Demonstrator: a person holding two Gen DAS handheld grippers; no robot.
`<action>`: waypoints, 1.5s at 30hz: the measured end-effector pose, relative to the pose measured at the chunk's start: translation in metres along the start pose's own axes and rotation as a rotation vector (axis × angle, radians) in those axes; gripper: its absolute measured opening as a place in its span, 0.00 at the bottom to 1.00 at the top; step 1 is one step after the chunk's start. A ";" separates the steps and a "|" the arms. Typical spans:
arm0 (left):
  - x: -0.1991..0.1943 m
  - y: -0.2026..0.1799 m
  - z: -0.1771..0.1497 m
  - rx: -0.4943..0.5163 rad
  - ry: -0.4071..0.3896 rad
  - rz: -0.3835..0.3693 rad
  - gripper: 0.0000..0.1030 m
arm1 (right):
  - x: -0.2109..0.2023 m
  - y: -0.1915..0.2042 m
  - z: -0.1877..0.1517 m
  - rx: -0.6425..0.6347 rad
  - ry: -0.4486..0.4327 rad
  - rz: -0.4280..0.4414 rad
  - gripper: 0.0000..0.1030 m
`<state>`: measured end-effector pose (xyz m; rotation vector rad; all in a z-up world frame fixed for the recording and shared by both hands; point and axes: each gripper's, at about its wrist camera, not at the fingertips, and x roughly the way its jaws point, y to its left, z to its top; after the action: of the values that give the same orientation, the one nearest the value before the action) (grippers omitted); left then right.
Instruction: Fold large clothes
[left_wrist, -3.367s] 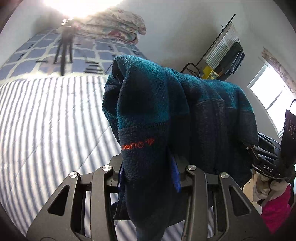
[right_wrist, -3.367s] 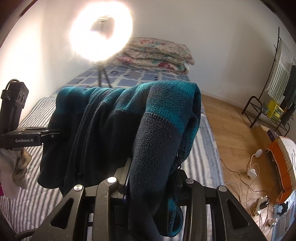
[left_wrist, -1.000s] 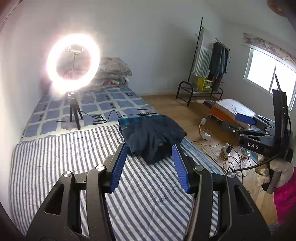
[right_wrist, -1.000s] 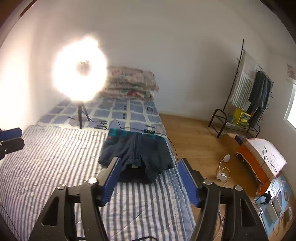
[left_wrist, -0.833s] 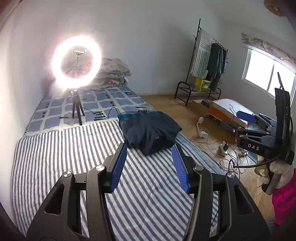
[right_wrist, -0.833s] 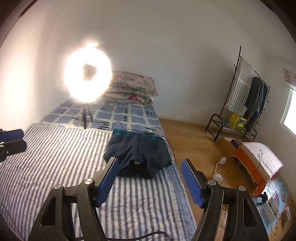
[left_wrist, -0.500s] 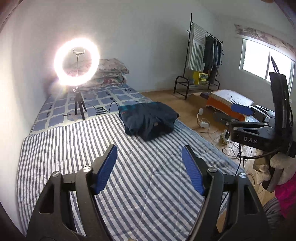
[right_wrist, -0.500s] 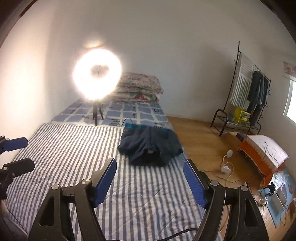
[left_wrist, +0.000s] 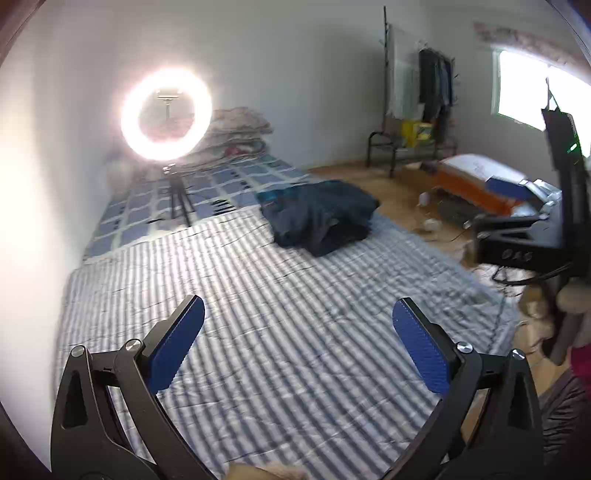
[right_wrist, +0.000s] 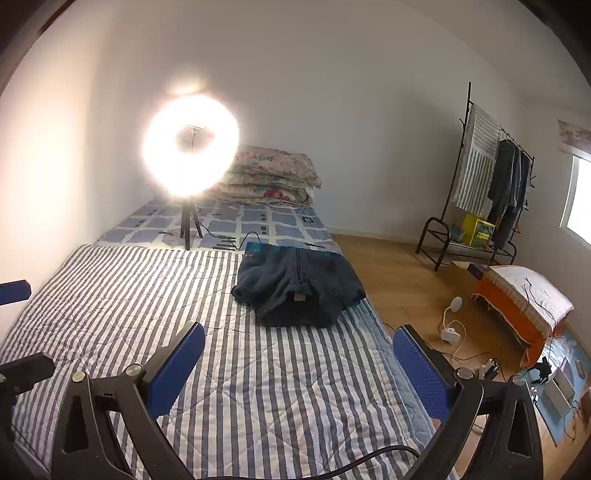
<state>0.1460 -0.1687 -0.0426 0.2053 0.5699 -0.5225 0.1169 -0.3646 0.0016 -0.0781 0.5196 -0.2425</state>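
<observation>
Looking out along both grippers, I see the blue-and-white striped quilted bedcover (right_wrist: 122, 295) filling most of each view, spread flat over the mattress with a blue checked sheet (right_wrist: 258, 221) beyond it toward the wall. On that sheet's far end sits a stack of folded floral quilts (right_wrist: 273, 173). At the right of the room a black metal clothes rack (right_wrist: 476, 184) stands on the wooden floor, hung with a striped cloth and dark garments. The task's thing, a dark navy fleece jacket with teal trim (right_wrist: 299, 284), lies folded into a compact bundle on the striped cover near its right edge, close to where the checked sheet begins, well apart from both tools. A glowing white ring light on a small black tripod (right_wrist: 190, 144) stands on the checked sheet, left of the jacket. My left gripper (left_wrist: 297, 332) and right gripper (right_wrist: 298, 354) both hang over bare striped cover, their blue-padded jaws spreading wide with nothing between them.
</observation>
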 end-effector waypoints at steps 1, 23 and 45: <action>0.005 -0.002 0.000 0.017 0.036 0.032 1.00 | 0.003 -0.001 0.001 -0.003 0.001 0.003 1.00; 0.011 -0.013 -0.003 0.031 0.074 0.166 1.00 | 0.011 0.003 -0.005 0.001 0.017 0.019 1.00; 0.003 -0.020 -0.006 0.050 0.038 0.218 1.00 | 0.014 0.005 -0.008 -0.006 0.018 0.033 1.00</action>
<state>0.1353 -0.1848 -0.0496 0.3221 0.5642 -0.3217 0.1252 -0.3634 -0.0127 -0.0727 0.5387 -0.2093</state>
